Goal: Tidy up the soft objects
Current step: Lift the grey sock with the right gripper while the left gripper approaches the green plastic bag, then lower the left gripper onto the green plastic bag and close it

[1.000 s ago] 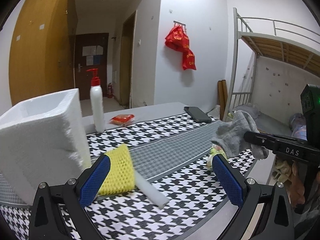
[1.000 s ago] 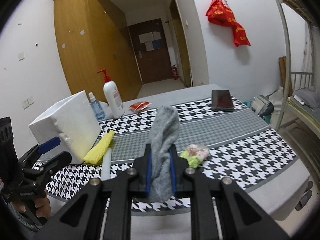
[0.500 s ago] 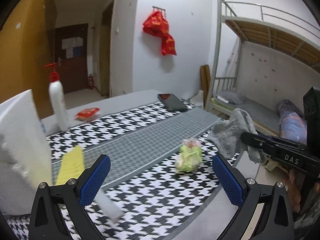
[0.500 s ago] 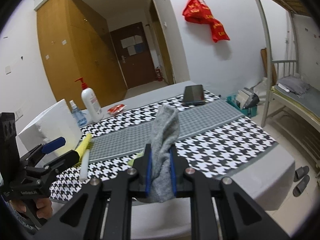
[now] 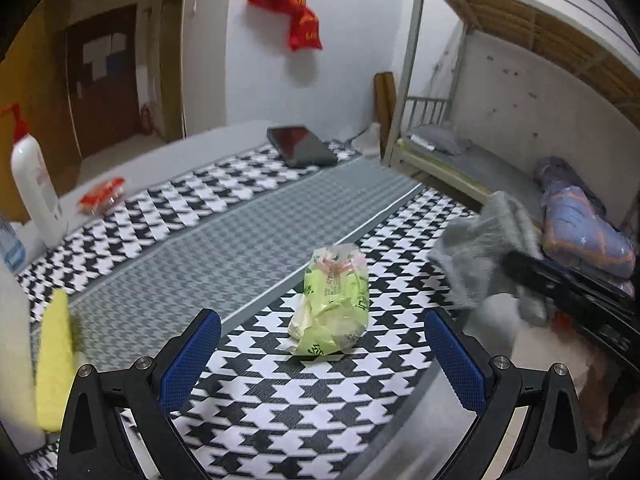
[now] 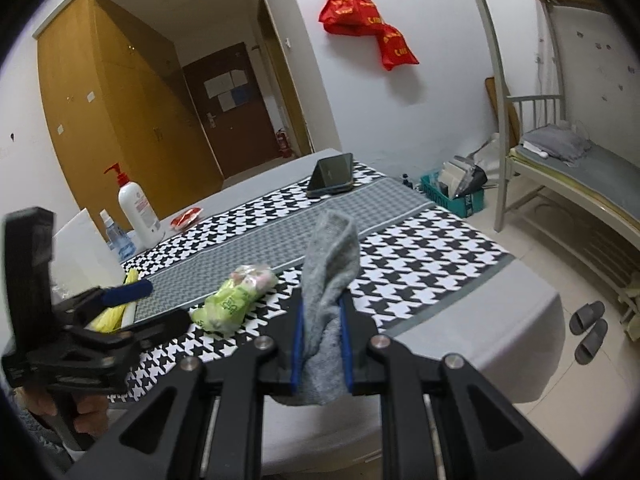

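Note:
A crumpled green plastic bag (image 5: pixel 334 304) lies on the houndstooth tablecloth, just ahead of my left gripper (image 5: pixel 322 356), which stands open with nothing between its blue pads. The same green bag (image 6: pixel 234 302) shows in the right wrist view, with the left gripper (image 6: pixel 144 304) beside it. My right gripper (image 6: pixel 322 344) is shut on a grey sock (image 6: pixel 328 280), held upright above the table's near edge. That sock (image 5: pixel 480 256) hangs at the right in the left wrist view. A yellow sponge (image 5: pixel 54 356) lies at the far left beside a white foam box (image 6: pixel 86 252).
A white pump bottle (image 6: pixel 136 212), a small blue bottle (image 6: pixel 118 238), a red packet (image 5: pixel 102 198) and a dark phone (image 5: pixel 302 152) sit further back on the table (image 6: pixel 516 308). A bunk bed (image 6: pixel 580 184) stands to the right, slippers (image 6: pixel 588 332) on the floor.
My left gripper has swung from the foam box and yellow sponge towards the right, and the green bag now lies centred ahead of it. The right gripper shifted right and lower, sock still clamped.

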Demonstrator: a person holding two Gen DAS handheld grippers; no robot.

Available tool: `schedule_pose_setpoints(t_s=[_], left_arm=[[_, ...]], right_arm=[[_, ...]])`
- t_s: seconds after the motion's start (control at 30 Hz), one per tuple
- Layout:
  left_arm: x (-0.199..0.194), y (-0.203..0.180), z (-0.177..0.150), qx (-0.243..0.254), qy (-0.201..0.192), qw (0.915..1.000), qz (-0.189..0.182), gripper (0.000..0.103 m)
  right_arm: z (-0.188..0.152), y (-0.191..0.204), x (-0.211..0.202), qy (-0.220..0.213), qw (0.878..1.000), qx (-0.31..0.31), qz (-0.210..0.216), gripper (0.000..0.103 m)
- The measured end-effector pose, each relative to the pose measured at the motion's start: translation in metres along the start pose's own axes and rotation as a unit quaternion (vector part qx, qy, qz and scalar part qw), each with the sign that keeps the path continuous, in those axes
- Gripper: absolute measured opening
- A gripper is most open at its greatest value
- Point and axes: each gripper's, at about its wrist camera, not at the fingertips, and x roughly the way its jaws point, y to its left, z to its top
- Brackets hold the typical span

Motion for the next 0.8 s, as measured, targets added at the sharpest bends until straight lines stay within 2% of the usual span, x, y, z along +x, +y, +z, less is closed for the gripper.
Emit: schedule_pose_setpoints(t_s=[0.37, 0.67, 0.8], left_arm=[[0.024, -0.002, 0.009, 0.003, 0.009, 0.9999, -0.003, 0.100], [0.043, -0.002, 0.010, -0.004, 0.047, 0.9985, -0.027, 0.075], [0.048, -0.003, 0.009, -0.004, 0.056, 0.9980, -0.029, 0.060]], right_arm=[[-0.003, -0.001, -0.003, -0.002, 1.000, -0.005, 0.001, 0.019], [-0.002, -0.001, -0.005, -0.002, 1.000, -0.009, 0.001, 0.019], [-0.002, -0.001, -0.008, -0.003, 1.000, -0.010, 0.000, 0.019]])
